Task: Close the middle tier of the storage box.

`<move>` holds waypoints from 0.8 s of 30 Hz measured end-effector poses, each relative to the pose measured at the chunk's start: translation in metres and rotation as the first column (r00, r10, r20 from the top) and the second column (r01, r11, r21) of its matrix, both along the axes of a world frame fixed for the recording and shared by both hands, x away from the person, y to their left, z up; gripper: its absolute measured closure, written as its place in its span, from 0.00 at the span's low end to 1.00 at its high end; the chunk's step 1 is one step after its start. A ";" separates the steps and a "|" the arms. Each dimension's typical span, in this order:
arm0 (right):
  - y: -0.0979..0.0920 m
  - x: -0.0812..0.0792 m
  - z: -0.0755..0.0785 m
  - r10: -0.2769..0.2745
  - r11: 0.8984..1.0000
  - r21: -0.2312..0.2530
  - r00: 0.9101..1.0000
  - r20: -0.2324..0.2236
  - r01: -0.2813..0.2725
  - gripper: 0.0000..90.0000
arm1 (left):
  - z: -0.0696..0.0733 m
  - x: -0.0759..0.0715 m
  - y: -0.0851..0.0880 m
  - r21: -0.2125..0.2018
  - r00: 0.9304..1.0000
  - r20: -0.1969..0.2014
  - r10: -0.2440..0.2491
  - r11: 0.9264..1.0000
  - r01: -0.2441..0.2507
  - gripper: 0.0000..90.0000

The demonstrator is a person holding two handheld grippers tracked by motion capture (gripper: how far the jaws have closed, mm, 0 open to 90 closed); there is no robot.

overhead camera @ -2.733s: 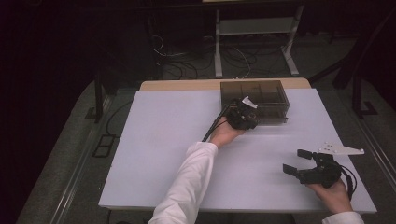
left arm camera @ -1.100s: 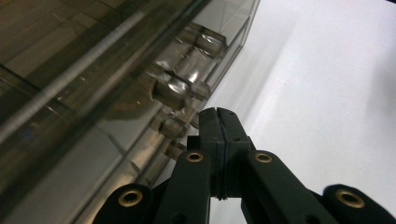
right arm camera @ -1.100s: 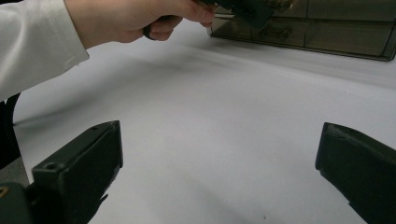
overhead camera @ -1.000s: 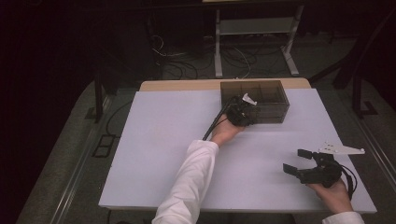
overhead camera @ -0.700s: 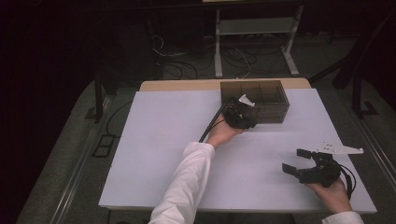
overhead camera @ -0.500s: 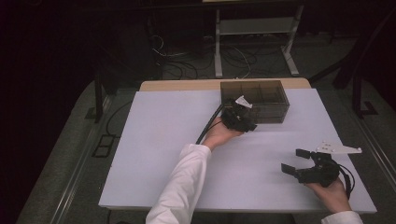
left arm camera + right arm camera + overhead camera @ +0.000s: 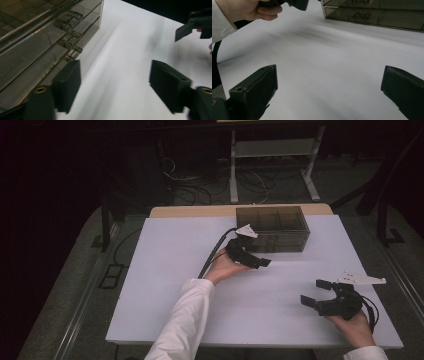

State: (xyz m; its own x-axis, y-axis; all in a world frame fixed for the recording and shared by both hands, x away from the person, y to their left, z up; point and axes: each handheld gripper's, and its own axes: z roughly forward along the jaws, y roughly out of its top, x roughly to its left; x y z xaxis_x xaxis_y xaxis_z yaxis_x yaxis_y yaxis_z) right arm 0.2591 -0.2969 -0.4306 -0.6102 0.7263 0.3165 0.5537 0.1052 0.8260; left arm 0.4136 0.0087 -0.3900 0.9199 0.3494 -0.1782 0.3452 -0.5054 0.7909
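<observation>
While my right hand (image 7: pixel 352 325) rests near the front right corner of the white worktop (image 7: pixel 165 285), its fingers (image 7: pixel 316 292) stand wide apart with nothing between them — bare white surface shows in the gap in the right gripper view. Farther in, toward the middle, my left hand (image 7: pixel 225 266) holds its fingers (image 7: pixel 256 262) just in front of the drawer box (image 7: pixel 272 227), apart from it. Those fingers have just been opening and now stand well spread, holding nothing; in the left gripper view only the worktop lies between them. The smoky see-through drawer box sits at the far edge of the worktop, right of centre, its small round knobs (image 7: pixel 67 45) facing me and its drawers looking shut. Beyond the worktop, cables (image 7: pixel 200 190) trail across the dark floor — past a white stand (image 7: pixel 270 150).
</observation>
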 end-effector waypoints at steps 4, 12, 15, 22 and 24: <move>0.001 0.000 0.000 0.002 1.000 0.000 1.000 -0.001 -0.002 0.00 | 0.003 -0.006 0.007 -0.012 1.000 0.003 0.007 1.000 -0.007 0.13; 0.002 0.000 0.000 0.005 1.000 -0.001 1.000 -0.004 -0.005 0.00 | 0.005 -0.015 0.021 -0.006 1.000 0.006 0.017 1.000 -0.017 0.00; 0.003 0.001 0.000 0.006 1.000 -0.002 1.000 -0.004 -0.006 0.00 | 0.005 -0.018 0.026 -0.017 1.000 0.012 0.026 1.000 -0.026 0.00; 0.004 0.000 0.000 0.007 1.000 -0.005 1.000 -0.006 -0.007 0.00 | 0.007 -0.025 0.037 -0.027 0.999 0.008 0.039 0.999 -0.039 0.00; 0.004 0.001 -0.001 0.008 1.000 -0.006 1.000 -0.004 -0.008 0.00 | 0.008 -0.027 0.040 -0.022 0.999 0.012 0.039 0.999 -0.039 0.00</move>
State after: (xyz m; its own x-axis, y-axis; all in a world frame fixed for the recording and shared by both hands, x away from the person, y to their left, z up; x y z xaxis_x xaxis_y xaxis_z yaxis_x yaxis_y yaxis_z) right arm 0.2596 -0.2932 -0.4311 -0.6143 0.7235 0.3150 0.5564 0.1141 0.8230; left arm 0.3865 0.0485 -0.3822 0.9078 0.3814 -0.1744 0.3541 -0.4743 0.8060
